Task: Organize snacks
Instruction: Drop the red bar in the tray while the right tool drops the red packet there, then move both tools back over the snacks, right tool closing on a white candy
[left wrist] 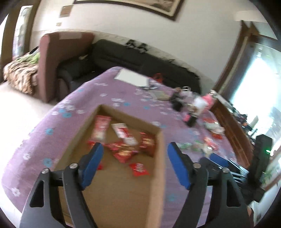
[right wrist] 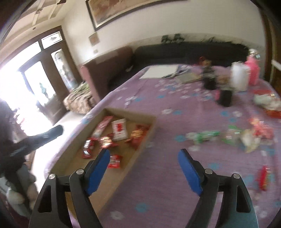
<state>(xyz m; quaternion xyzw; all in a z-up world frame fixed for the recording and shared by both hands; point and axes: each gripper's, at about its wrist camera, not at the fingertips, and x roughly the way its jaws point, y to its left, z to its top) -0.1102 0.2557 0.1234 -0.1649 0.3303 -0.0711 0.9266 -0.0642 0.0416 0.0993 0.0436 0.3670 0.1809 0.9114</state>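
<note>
Grippers left (left wrist: 134, 149), right (right wrist: 144, 156) wide, empty; box wall (left wrist: 159, 157) between left's jaws.

White walls, framed picture (right wrist: 123, 12) up high; dark sofa (left wrist: 133, 57) along the wall, maroon armchair (left wrist: 58, 57) beside it. Wooden glass doors (right wrist: 45, 70) blown out with daylight (pale floor).

A purple flowered tablecloth (right wrist: 166, 175) covers the table — on it a cardboard box (right wrist: 145, 140) and scattered snack packets (right wrist: 203, 136).

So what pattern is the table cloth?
Purple cloth with blue and white flowers; clearest in the right wrist view.
</note>
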